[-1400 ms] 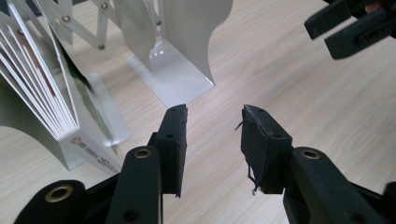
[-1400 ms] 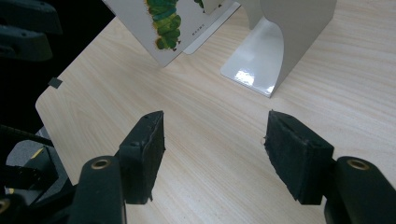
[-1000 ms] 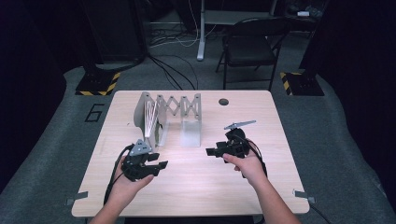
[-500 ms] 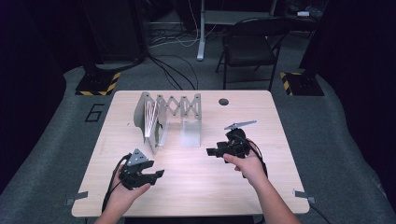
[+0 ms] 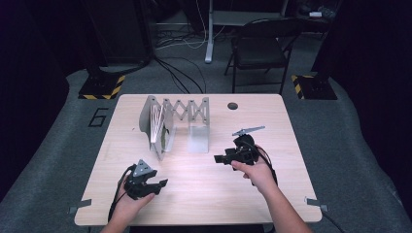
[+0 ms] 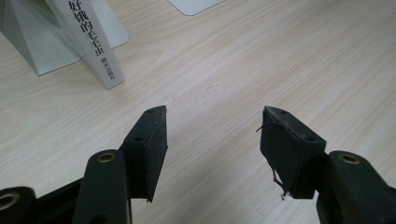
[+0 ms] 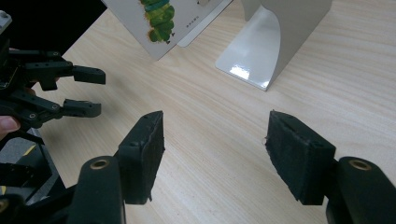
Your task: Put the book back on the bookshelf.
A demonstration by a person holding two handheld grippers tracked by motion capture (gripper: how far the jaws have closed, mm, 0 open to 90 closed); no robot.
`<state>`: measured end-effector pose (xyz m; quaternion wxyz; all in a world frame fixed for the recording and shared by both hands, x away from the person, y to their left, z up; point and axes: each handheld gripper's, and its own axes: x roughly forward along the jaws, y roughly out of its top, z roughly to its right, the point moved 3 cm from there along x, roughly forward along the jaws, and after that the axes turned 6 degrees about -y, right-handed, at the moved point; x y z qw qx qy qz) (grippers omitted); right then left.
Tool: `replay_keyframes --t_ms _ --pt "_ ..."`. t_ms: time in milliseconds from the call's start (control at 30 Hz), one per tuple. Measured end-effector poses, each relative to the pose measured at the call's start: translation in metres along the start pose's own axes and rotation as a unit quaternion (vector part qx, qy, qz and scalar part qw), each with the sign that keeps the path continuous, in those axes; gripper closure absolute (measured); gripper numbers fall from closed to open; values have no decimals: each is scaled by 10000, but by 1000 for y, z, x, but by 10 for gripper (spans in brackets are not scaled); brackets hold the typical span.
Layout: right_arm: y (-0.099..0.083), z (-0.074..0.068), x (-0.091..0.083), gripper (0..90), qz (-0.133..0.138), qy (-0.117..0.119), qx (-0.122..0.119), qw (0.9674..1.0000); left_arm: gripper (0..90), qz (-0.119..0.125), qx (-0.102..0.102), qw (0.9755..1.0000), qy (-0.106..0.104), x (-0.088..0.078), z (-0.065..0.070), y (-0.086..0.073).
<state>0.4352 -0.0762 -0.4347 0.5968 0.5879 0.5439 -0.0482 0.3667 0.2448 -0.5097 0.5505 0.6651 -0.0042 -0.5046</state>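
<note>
Card-covered and thin, the book (image 5: 158,127) leaning in the rack (image 5: 187,112) should flex, so I'd pinch its spine; both tools (image 5: 154,185) (image 5: 221,158) gape empty.

A grey carpet (image 5: 58,160) is spread over the floor around the light wooden table (image 5: 291,145). A black folding chair (image 5: 260,48) is set behind the table, and black cables (image 5: 180,73) are laid across the floor. The room behind is kept dark.

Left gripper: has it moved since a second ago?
Yes. The left gripper has drawn back from the book rack toward the table's near edge. Its jaws have just been opening, with nothing between them.
</note>
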Motion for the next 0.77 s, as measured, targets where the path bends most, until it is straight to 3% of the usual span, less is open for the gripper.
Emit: replay_keyframes --t_ms 200,500,667,733,767 --pt "0 0 2 368 41 -19 -89 9999 413 77 -154 9998 -53 3 -1 -1" --pt "-1 -1 3 367 -43 -37 -3 10000 407 70 -377 9993 32 5 -7 -4" --pt "0 2 4 366 1 -36 -20 10000 406 127 -491 9982 308 4 -11 -4" --pt "-1 3 4 365 -44 5 45 10000 405 304 -595 9952 712 2 -14 0" --pt "-1 3 4 365 -44 5 45 10000 403 304 -595 9952 712 2 -14 0"
